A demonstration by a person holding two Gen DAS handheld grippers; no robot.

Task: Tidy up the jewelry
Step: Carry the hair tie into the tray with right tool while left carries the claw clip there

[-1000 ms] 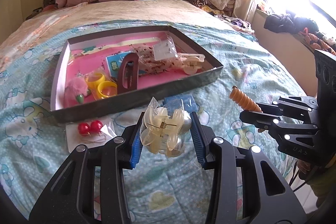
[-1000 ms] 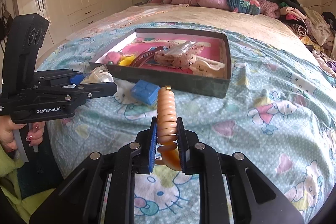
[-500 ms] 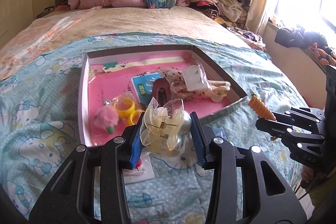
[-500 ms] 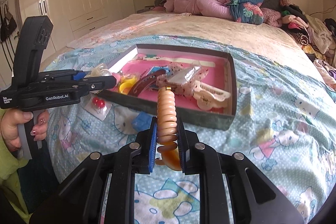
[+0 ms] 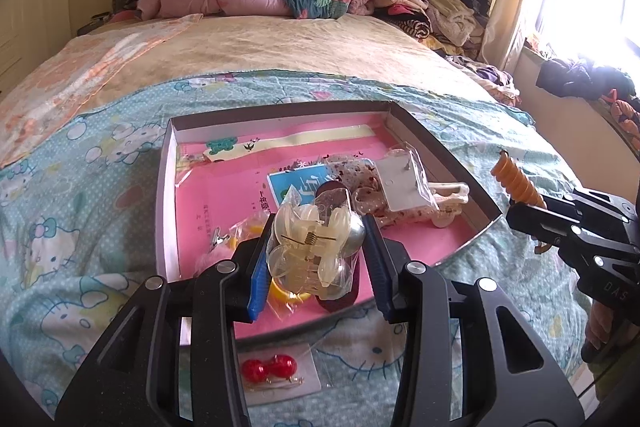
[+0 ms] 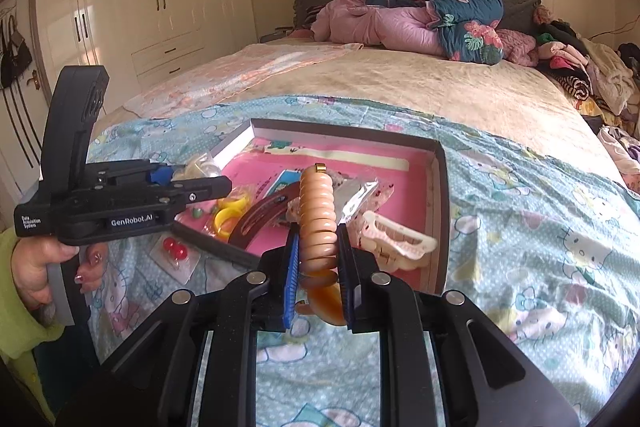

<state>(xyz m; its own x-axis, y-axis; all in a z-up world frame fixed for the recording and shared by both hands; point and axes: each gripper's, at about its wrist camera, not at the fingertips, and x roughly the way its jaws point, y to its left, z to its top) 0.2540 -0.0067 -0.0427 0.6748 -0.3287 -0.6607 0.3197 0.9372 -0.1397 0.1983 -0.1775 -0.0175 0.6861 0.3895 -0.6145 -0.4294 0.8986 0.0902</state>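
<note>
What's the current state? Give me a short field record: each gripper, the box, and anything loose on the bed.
left gripper: shut on a bagged cream claw clip, held over the box's near part
right gripper: shut on an orange spiral hair tie, upright, near the box's front edge
box: open, pink-lined, on the Hello Kitty blanket
in box: yellow rings, brown barrette, white claw clip, bagged items
outside box: red bead earrings on a card, near the front wall
</note>
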